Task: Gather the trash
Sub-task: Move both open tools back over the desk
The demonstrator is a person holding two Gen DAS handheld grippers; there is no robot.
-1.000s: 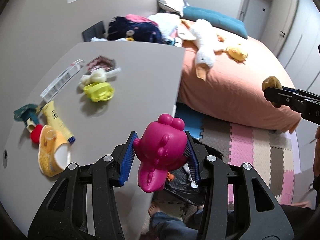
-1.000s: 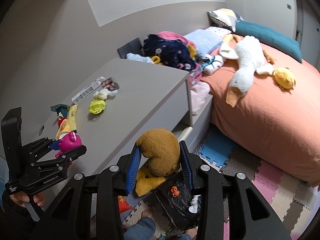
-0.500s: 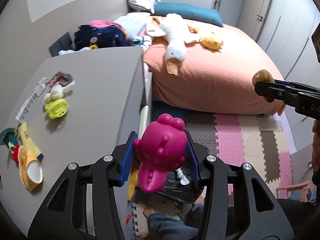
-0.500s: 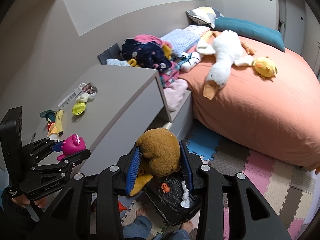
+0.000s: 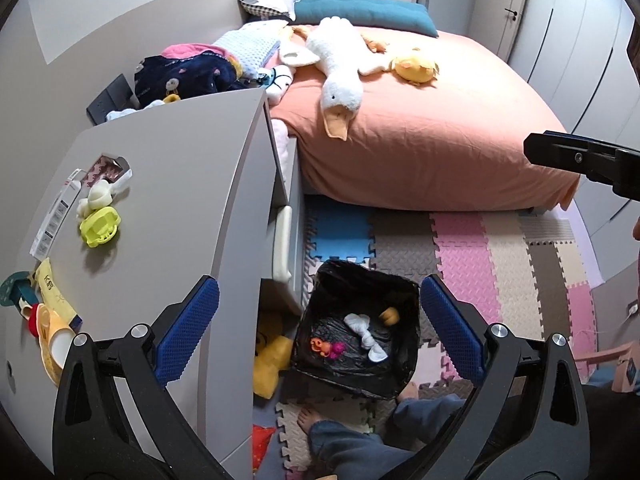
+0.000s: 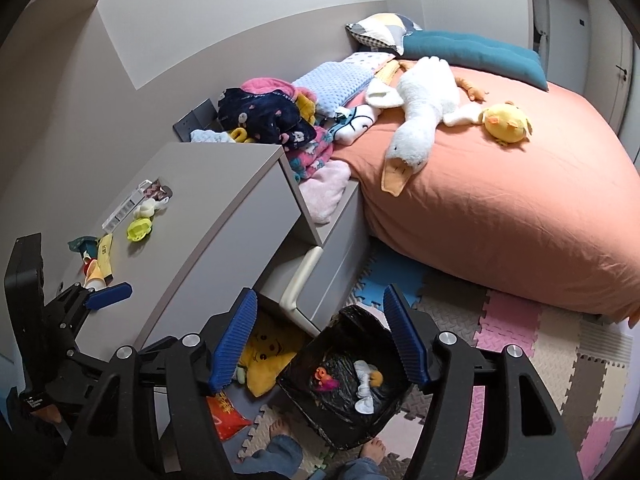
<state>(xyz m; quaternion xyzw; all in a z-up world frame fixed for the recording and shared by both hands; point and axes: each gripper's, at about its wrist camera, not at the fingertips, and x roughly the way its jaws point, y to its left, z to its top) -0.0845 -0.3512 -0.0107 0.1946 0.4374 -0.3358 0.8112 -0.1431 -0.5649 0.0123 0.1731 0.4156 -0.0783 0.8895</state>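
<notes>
A black-lined trash bin point(image 5: 404, 296) stands on the floor beside the grey dresser, also in the right wrist view point(image 6: 304, 396). Inside lie a pink and orange toy point(image 5: 326, 347), a white sock point(image 5: 366, 334) and a small brown toy point(image 5: 389, 315). My left gripper point(image 5: 320, 328) is open and empty above the bin. My right gripper point(image 6: 320, 344) is open and empty above it too. On the dresser top point(image 5: 180, 168) lie a yellow-green toy point(image 5: 100, 226), a white toy point(image 5: 94, 198), a paper strip point(image 5: 54, 216), a yellow tube point(image 5: 54, 294) and a yellow shoe point(image 5: 54, 346).
A bed with an orange cover point(image 5: 420, 128) holds a white goose plush point(image 5: 336, 64) and a yellow chick plush point(image 5: 414, 66). Clothes point(image 5: 188, 74) pile behind the dresser. Foam mats point(image 5: 460, 256) cover the floor. A yellow plush point(image 6: 266, 354) lies under the dresser. The person's bare feet point(image 5: 308, 416) stand near the bin.
Both grippers have opened. The pink toy has left my left gripper and the brown plush has left my right gripper; small items now lie in the bin. Both views tilted down toward the bin.
</notes>
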